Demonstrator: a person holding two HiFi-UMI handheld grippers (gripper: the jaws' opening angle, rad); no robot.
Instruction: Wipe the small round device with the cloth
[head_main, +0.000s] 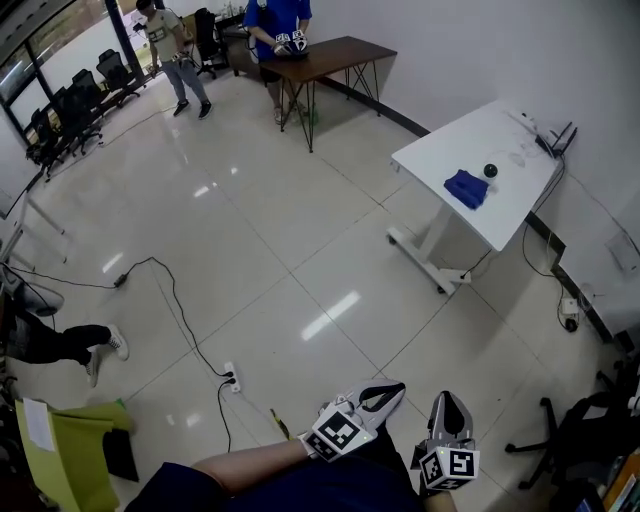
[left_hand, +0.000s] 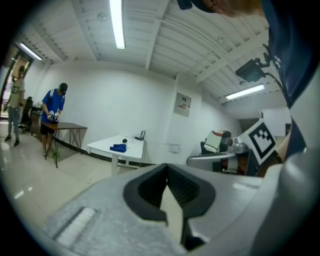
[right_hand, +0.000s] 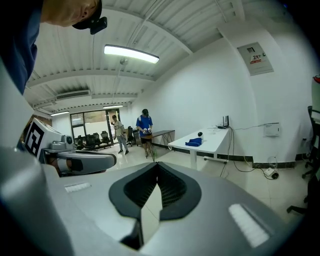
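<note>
The glossy tiled floor (head_main: 300, 250) fills most of your head view, and you stand on it well apart from the white worktop (head_main: 450, 140), which sits against the wall at the upper right. A brown table (head_main: 335, 55) stands further off along the same wall, with a person in a blue top (head_main: 278, 20) at it and a second person (head_main: 172, 50) on the floor beyond. A row of black office chairs (head_main: 70, 105) lines the windows at the far left. A black cable (head_main: 175, 300) snakes across the tiles to a power strip (head_main: 231, 378) just ahead of you. Down at the bottom edge you carry both tools close to your body. Your left gripper (head_main: 396, 390) has its fingers (left_hand: 187, 187) pressed together with nothing between them, and it looks across the room toward the worktop (left_hand: 102, 146). Your right gripper (head_main: 447, 400) likewise has its fingers (right_hand: 172, 187) closed flat on each other and empty. On the worktop lies the blue cloth (head_main: 466, 188), bunched near the front edge. The small round device (head_main: 490, 171), dark and ball-like, stands just beside the cloth on the side nearer the wall. Both gripper views show the same pair, the cloth (left_hand: 118, 147) (right_hand: 193, 142) with the device (left_hand: 124, 141) (right_hand: 200, 134) next to it, far from either set of fingers.
</note>
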